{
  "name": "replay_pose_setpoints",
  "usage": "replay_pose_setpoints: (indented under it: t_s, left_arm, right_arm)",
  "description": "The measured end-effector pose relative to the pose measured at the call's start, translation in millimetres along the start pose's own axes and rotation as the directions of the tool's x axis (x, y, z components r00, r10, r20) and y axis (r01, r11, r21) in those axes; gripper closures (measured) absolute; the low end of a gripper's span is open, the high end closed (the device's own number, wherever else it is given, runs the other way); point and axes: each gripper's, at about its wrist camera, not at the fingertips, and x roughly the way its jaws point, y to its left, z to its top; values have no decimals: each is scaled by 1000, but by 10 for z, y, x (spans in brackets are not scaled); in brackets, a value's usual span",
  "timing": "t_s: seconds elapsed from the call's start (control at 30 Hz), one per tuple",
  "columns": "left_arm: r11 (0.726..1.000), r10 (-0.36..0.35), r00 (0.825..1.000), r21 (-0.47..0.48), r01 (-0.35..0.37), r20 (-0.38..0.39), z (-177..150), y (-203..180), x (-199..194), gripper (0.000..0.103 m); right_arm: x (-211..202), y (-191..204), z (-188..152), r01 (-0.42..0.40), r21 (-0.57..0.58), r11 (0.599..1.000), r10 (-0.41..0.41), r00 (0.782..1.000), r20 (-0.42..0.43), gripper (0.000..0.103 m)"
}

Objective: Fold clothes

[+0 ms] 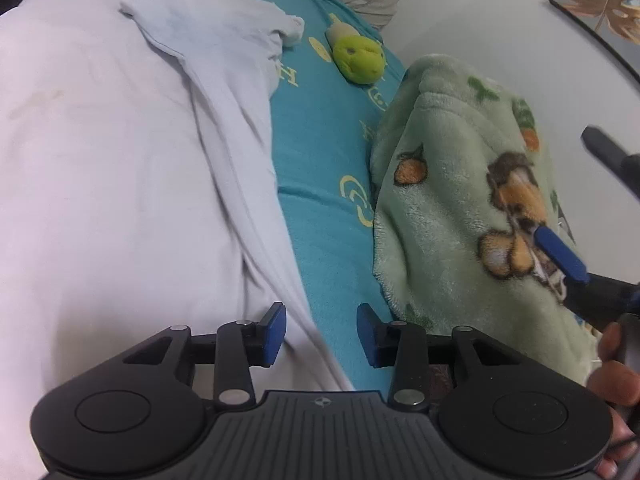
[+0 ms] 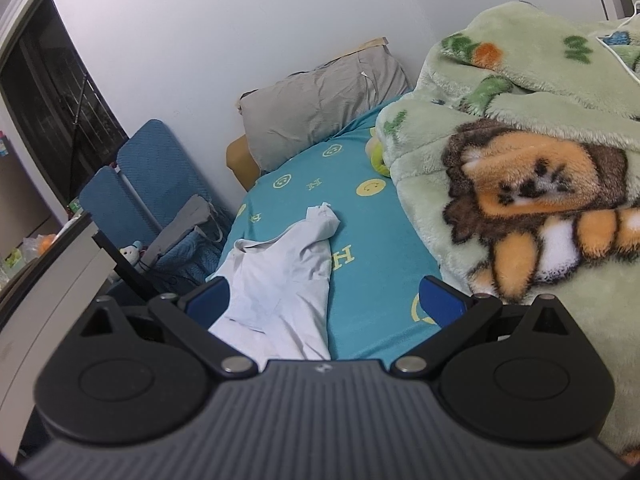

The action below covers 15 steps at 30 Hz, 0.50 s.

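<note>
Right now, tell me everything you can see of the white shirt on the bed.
The white shirt is thin, pale, cotton-looking fabric, wrinkled and unfolded, lying flat on the teal bedsheet. In the right wrist view its neck opening and one short sleeve, bunched at the end, point toward the grey pillow. A long ridge of creases runs along its edge. Neither gripper holds it: the left gripper is open above that edge, and the right gripper is open too.

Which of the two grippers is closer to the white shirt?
Left. The left gripper hangs open right over the white shirt, at its edge. The right gripper, also open, is farther off by the green blanket.
</note>
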Motion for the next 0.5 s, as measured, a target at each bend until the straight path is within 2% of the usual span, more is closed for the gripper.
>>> replay_pose_setpoints:
  t_s: [0.07, 0.13, 0.17, 0.2, 0.23, 0.33, 0.5]
  left_arm:
    - [999, 43, 999, 23, -43, -9, -1, -49, 160, 60]
    - [997, 68, 998, 38, -67, -13, -8, -50, 253, 66]
    - [997, 73, 997, 42, -72, -13, -12, -40, 281, 78]
    - [996, 78, 997, 46, -77, -13, -16, -30, 309, 95]
    - [996, 77, 997, 47, -76, -14, -15, -17, 320, 98]
    - [1000, 22, 1000, 15, -22, -13, 45, 71, 174, 100]
    - [997, -62, 997, -47, 60, -43, 262, 306, -297, 100]
  right_arm:
    - [23, -10, -6, 2, 0, 1000, -2, 1000, -4, 0]
    - [56, -34, -17, 3, 7, 1000, -3, 1000, -15, 0]
    - [69, -47, -22, 3, 11, 1000, -3, 1000, -20, 0]
    - [80, -60, -26, 4, 15, 1000, -4, 1000, -24, 0]
    - [86, -71, -31, 5, 18, 1000, -5, 1000, -27, 0]
    - [84, -86, -34, 1, 28, 1000, 0, 1000, -28, 0]
    - [82, -86, -32, -2, 30, 1000, 3, 1000, -28, 0]
